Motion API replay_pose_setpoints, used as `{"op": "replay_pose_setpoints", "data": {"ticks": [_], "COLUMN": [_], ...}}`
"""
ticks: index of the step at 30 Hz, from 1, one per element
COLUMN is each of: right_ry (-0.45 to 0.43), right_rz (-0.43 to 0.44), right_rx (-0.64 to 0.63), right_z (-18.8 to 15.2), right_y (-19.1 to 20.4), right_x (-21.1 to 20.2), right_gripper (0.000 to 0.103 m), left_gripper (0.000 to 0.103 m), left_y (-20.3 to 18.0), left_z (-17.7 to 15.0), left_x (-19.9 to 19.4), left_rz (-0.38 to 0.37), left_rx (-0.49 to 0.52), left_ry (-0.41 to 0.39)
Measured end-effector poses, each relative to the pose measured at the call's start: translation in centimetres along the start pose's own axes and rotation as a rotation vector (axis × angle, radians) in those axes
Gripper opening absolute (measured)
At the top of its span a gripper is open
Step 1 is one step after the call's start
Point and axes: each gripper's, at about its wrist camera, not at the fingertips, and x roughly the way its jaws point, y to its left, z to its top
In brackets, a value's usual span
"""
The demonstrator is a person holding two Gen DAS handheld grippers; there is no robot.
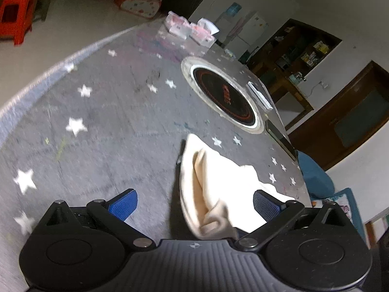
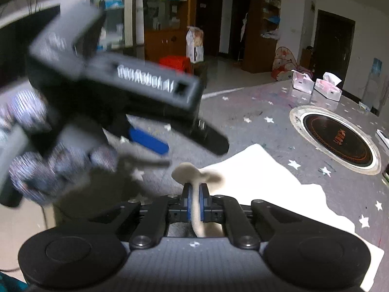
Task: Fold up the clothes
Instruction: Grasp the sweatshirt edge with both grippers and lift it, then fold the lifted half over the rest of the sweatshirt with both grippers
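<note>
A cream cloth (image 1: 209, 182) lies bunched on the grey star-patterned table (image 1: 104, 112). My left gripper (image 1: 194, 203) is open, its blue pads (image 1: 124, 205) wide apart, with a fold of the cloth between them but not pinched. In the right wrist view my right gripper (image 2: 195, 202) is shut on a fold of the cream cloth (image 2: 262, 177), which spreads flat to the right. The left gripper (image 2: 148, 142) shows blurred above and to the left in that view, held in a patterned glove.
A round black induction hob (image 1: 223, 97) is set into the table; it also shows in the right wrist view (image 2: 338, 138). Pink tissue boxes (image 1: 192, 30) stand at the far edge. A phone (image 1: 279, 137) and a white remote (image 1: 260, 95) lie beyond the hob. A red stool (image 1: 17, 12) stands on the floor.
</note>
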Motion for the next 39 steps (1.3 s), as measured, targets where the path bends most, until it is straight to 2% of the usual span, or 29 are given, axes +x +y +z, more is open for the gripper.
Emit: {"op": "replay_pose_setpoints", "data": {"ticks": [5, 8, 11, 13, 14, 15, 19, 23, 31, 32, 35, 39], "right_ry": [-0.028, -0.042, -0.055, -0.062, -0.060, -0.058, -0.048, -0.056, 0.014, 0.022, 0.031, 0.027], "right_rz": [0.035, 0.052, 0.069, 0.082, 0.085, 0.089, 0.091, 0.029, -0.215, -0.237, -0.280, -0.315], "right_rx": [0.017, 0.012, 0.007, 0.003, -0.003, -0.009, -0.007, 0.068, 0.290, 0.317, 0.399, 0.486], "right_z": [-0.2, -0.6, -0.9, -1.0, -1.1, -1.2, -1.8, -2.4, -5.9, -6.4, -7.9, -9.4], "right_y": [-0.2, 0.3, 0.7, 1.1, 1.2, 1.3, 1.0, -1.5, -9.7, -10.7, -13.0, -14.9], "right_x": [-2.2, -3.2, -4.3, -4.7, -4.7, -4.8, -5.0, -5.9, -6.7, -6.8, -7.3, -7.4], "right_gripper": [0.005, 0.005, 0.005, 0.005, 0.005, 0.005, 0.009, 0.011, 0.040, 0.041, 0.055, 0.057], "left_gripper": [0.097, 0.085, 0.068, 0.044, 0.038, 0.027, 0.022, 0.021, 0.021, 0.021, 0.021, 0.021], "left_y": [0.5, 0.7, 0.7, 0.6, 0.7, 0.8, 1.2, 1.1, 0.6, 0.5, 0.3, 0.0], "left_z": [-0.2, -0.7, -1.2, -1.6, -1.7, -1.8, -1.8, -1.6, -1.4, -1.4, -1.3, -1.3], "left_x": [1.4, 2.3, 2.8, 2.9, 3.0, 3.1, 3.3, 3.3, 3.4, 3.4, 3.7, 3.8], "left_rz": [-0.069, -0.110, -0.146, -0.151, -0.152, -0.150, -0.129, -0.113, -0.087, -0.085, -0.077, -0.070], "left_rx": [-0.105, -0.164, -0.179, -0.177, -0.178, -0.183, -0.191, -0.165, -0.114, -0.109, -0.092, -0.071], "left_ry": [0.074, 0.119, 0.143, 0.150, 0.153, 0.155, 0.163, 0.159, 0.153, 0.153, 0.149, 0.146]}}
